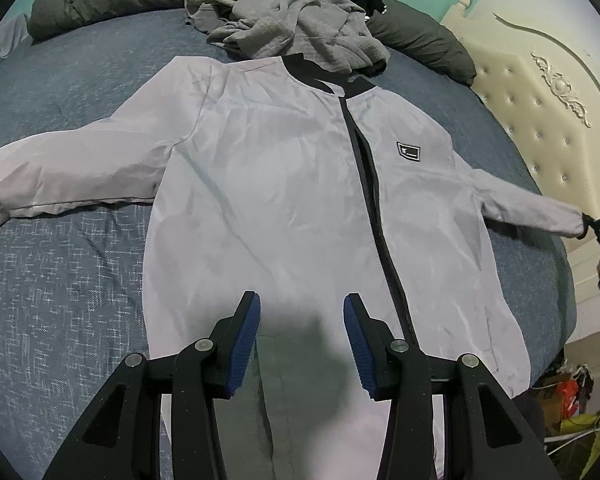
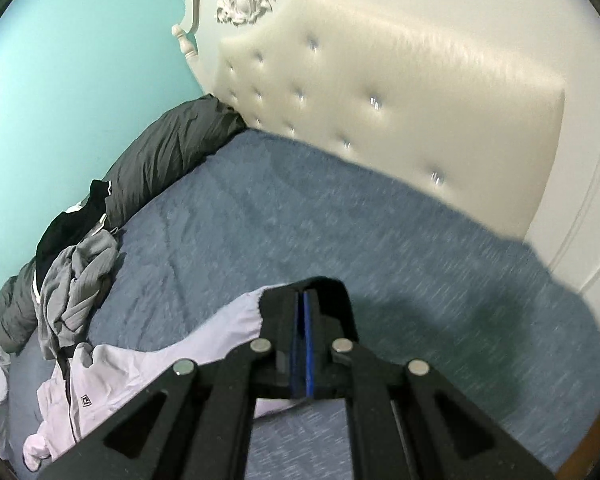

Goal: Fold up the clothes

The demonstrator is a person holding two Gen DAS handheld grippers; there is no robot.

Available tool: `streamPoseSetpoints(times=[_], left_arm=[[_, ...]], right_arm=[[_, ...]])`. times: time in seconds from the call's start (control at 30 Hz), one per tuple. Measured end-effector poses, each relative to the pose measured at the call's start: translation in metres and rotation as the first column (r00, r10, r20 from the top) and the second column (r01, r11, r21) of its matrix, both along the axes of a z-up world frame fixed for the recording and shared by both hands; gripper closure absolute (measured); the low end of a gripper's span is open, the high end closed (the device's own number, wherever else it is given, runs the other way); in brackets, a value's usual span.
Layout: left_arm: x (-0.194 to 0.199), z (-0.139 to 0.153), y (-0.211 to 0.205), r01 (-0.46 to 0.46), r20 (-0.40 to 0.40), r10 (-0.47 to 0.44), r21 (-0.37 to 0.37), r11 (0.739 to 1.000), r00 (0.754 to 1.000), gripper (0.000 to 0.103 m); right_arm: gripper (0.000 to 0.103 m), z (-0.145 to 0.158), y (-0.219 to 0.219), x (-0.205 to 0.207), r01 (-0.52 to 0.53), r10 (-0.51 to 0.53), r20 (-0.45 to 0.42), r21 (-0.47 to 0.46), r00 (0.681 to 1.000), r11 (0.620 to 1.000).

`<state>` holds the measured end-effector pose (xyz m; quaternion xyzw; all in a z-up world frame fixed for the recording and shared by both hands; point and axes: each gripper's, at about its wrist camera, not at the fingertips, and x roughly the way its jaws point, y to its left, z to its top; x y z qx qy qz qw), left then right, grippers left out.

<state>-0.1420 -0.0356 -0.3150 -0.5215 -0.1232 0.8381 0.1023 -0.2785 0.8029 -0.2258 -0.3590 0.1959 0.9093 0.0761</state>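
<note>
Jacket (image 1: 284,184) lies flat on blue bed (image 1: 60,288); left gripper (image 1: 302,340) spread; right gripper (image 2: 303,344), pinching cuff (image 2: 276,308) at 3 o'clock; only right wrist view shows pads pressed together.

Jacket (image 1: 268,184) lying spread on the bed (image 1: 60,280) before you

Behind its collar a heap of clothes (image 1: 300,28) is sitting; the headboard (image 1: 540,120) is standing to your right, where your right gripper (image 2: 305,312) is pinching the sleeve cuff (image 2: 272,308).

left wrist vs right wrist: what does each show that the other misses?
Left wrist only: the whole jacket spread flat, zipper closed, its other sleeve, and the open left gripper above the hem.
Right wrist only: the right gripper shut on the sleeve cuff, close up.
Both: blue bedsheet, grey clothes pile, dark pillow, tufted headboard.
</note>
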Motion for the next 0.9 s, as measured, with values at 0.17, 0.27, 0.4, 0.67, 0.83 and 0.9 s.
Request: streamPoseSetpoints(times=[0.17, 0.27, 0.4, 0.67, 0.83, 0.9], left_arm=[[0.000, -0.002, -0.001, -0.003, 0.008, 0.003, 0.003, 1.000, 1.000, 0.056], [0.002, 0.001, -0.001, 0.001, 0.005, -0.001, 0.011, 1.000, 1.000, 0.056], [0.006, 0.007, -0.003, 0.007, -0.003, -0.007, 0.010, 1.000, 1.000, 0.056], [0.016, 0.027, -0.020, -0.010, -0.030, 0.011, 0.010, 1.000, 0.999, 0.056], [0.026, 0.038, -0.032, -0.018, -0.047, 0.018, 0.006, 1.000, 0.999, 0.056], [0.029, 0.042, -0.037, -0.021, -0.054, 0.021, 0.005, 1.000, 0.998, 0.056]], right_arm=[[0.101, 0.013, -0.002, -0.002, -0.016, 0.015, 0.028, 0.040, 1.000, 0.999], [0.101, 0.014, -0.005, -0.004, -0.023, 0.022, 0.041, 0.036, 0.999, 0.999], [0.101, 0.023, -0.023, -0.006, -0.069, 0.068, 0.025, 0.001, 0.997, 0.998], [0.101, 0.076, -0.131, -0.009, -0.304, 0.302, -0.061, -0.029, 0.951, 0.952], [0.101, 0.110, -0.237, -0.004, -0.491, 0.486, -0.114, -0.023, 0.867, 0.871], [0.101, 0.120, -0.273, -0.003, -0.542, 0.538, -0.119, -0.005, 0.835, 0.840]])
